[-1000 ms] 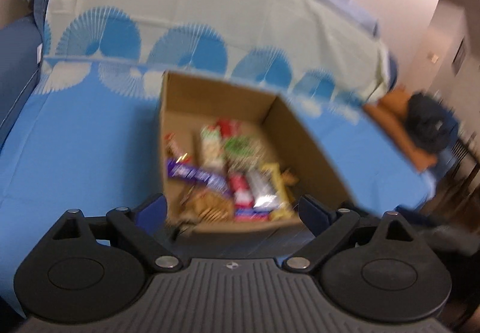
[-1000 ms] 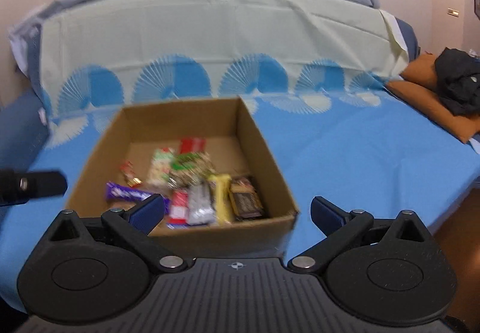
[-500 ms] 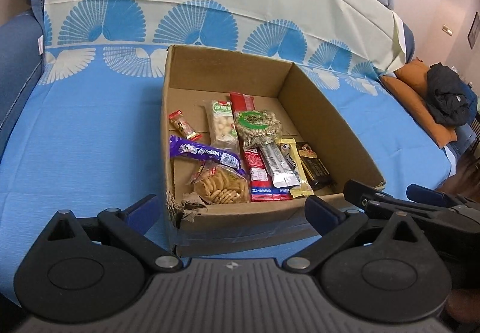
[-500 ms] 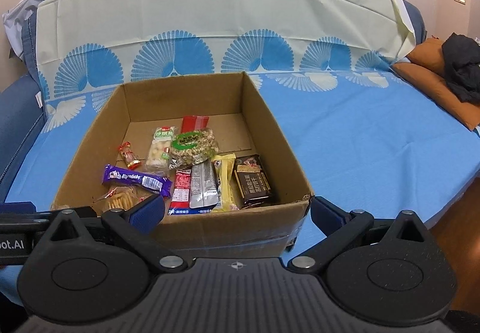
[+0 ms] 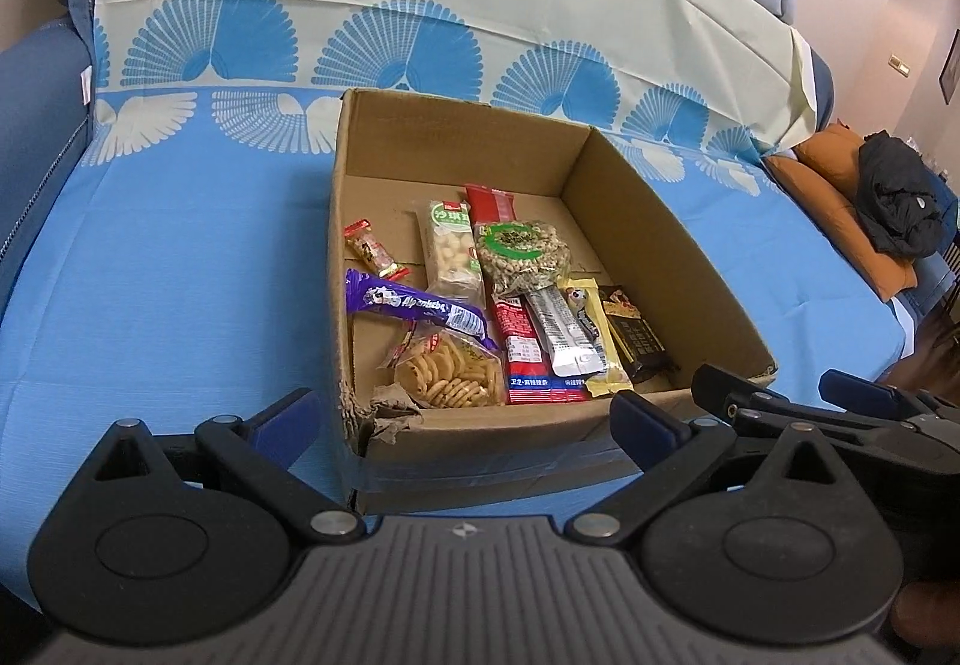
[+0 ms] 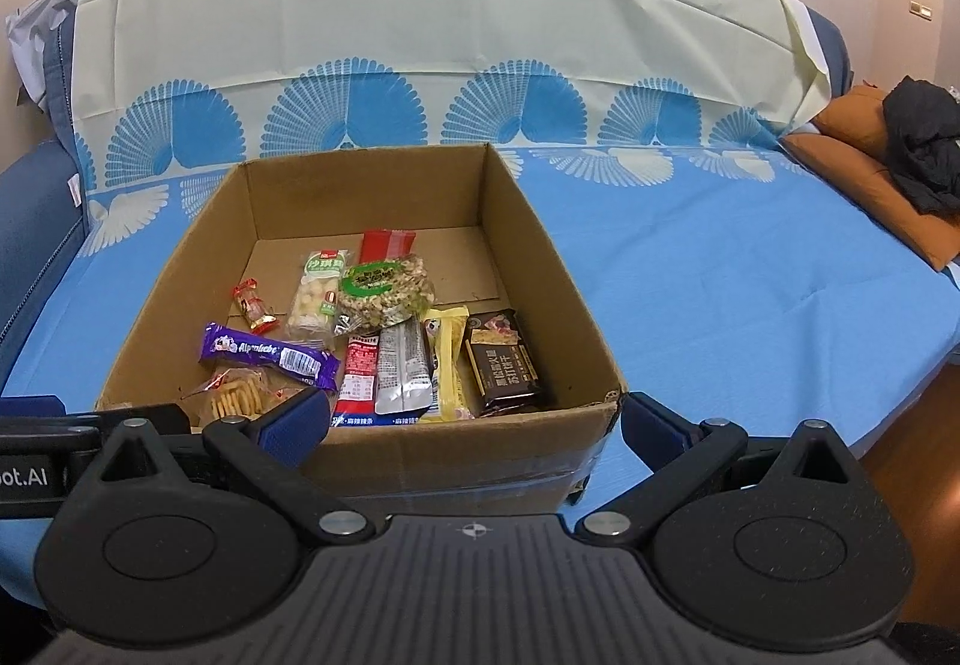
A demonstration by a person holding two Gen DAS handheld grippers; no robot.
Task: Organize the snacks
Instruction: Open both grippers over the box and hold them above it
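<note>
Blue fan-print sheet (image 6: 690, 257) over bed; black garment (image 6: 921, 155) atop orange cushion (image 6: 864, 173).

The near wall of the cardboard box (image 6: 456, 461) hides the bottom of the red packet (image 6: 359, 383) and part of the cookie bag (image 6: 237, 395). Small print on the dark bar (image 6: 504, 365) inside the box is too tiny to read.

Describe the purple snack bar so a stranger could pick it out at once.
On the blue bedsheet stands an open brown cardboard box. By its near left corner, a long purple foil-wrapped bar lies across a clear bag of round crackers. It is the only purple wrapper.
</note>
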